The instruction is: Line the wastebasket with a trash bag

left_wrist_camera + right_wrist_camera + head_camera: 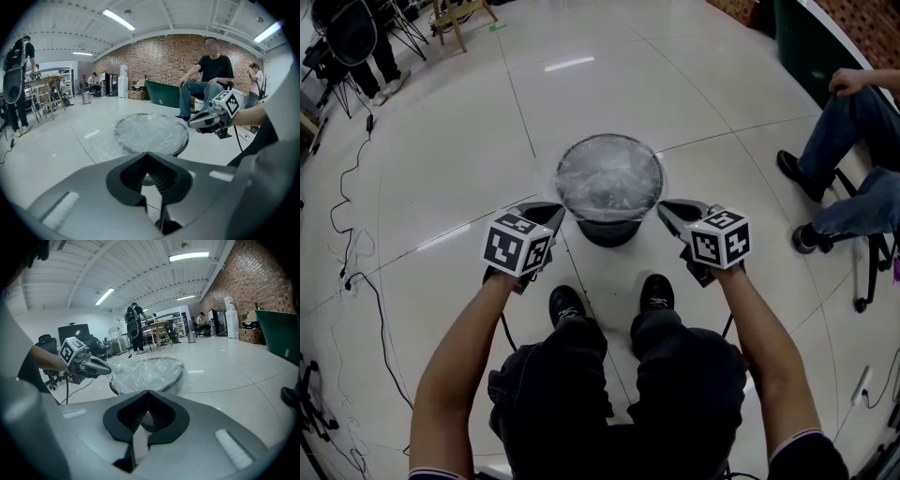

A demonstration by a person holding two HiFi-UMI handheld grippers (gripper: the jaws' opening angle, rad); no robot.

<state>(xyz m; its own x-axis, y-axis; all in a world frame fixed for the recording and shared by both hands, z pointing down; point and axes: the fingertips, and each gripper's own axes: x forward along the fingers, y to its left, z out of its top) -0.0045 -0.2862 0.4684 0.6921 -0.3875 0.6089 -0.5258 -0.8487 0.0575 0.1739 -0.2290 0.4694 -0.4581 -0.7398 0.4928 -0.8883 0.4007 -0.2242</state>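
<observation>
The wastebasket (609,232) is seen standing on the floor (459,141), with the clear trash bag (609,176) stretched across its mouth. The left tool (555,214) and the right tool (666,208) are held closed at opposite sides of the rim. Whether film is pinched cannot be told.

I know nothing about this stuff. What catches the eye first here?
A round wastebasket stands on the pale floor just ahead of the person's shoes, a clear trash bag stretched across its mouth. The left gripper and right gripper flank it, both with jaws closed, each carrying a black-and-white marker cube. A seated person's legs show at the right edge.
</observation>
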